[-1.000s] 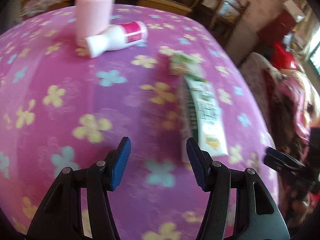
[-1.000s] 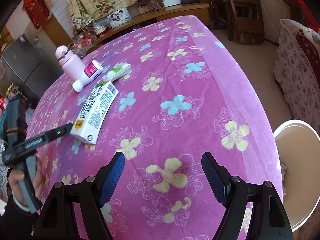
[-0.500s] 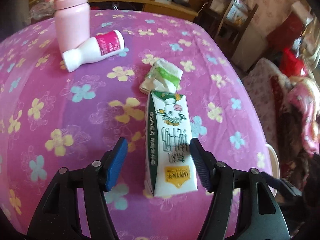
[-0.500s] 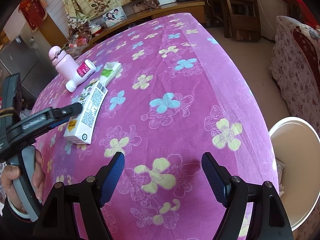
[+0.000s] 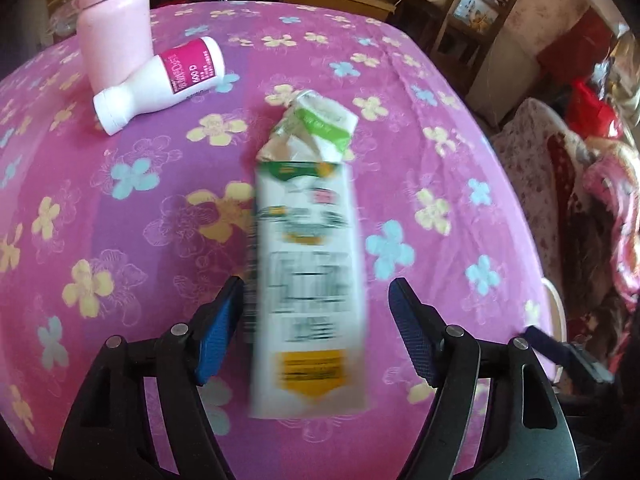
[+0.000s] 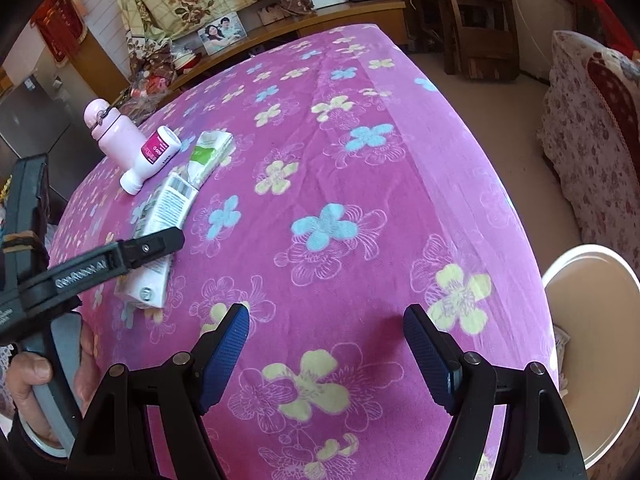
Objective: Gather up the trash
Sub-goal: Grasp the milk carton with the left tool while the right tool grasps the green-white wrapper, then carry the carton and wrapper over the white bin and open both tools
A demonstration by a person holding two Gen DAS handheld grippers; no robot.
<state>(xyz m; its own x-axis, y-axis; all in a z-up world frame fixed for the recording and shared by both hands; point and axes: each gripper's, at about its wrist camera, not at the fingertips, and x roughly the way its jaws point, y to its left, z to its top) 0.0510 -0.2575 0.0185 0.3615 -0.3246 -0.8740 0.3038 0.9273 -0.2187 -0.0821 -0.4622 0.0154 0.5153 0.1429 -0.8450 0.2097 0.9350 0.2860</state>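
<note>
So the left tongs (image 5: 316,328) are hanging right over the carton (image 5: 308,280), jaws opening, with the carton lying flat between them. The left pad looks like it's about touching the carton's edge, the right one is clear of it, so I'm not calling this a grip yet. My guess is they're lining up along its length so the squeeze lands on the two long sides.

The carton is a flattened white paper thing with green and yellow print, blurry here. Just past its far end a crumpled green-and-white wrapper (image 5: 316,128) is lying, touching it or nearly. Further out, left of the tongs, a white plastic bottle (image 5: 160,80) with a pink label is lying on its side against an upright pink flask (image 5: 114,40).

The right tongs (image 6: 326,344) are sitting wide with nothing in them, over bare purple flowered cloth (image 6: 360,160) on the desk. A white bin (image 6: 592,344) is waiting off their right side, probably where the trash goes.
</note>
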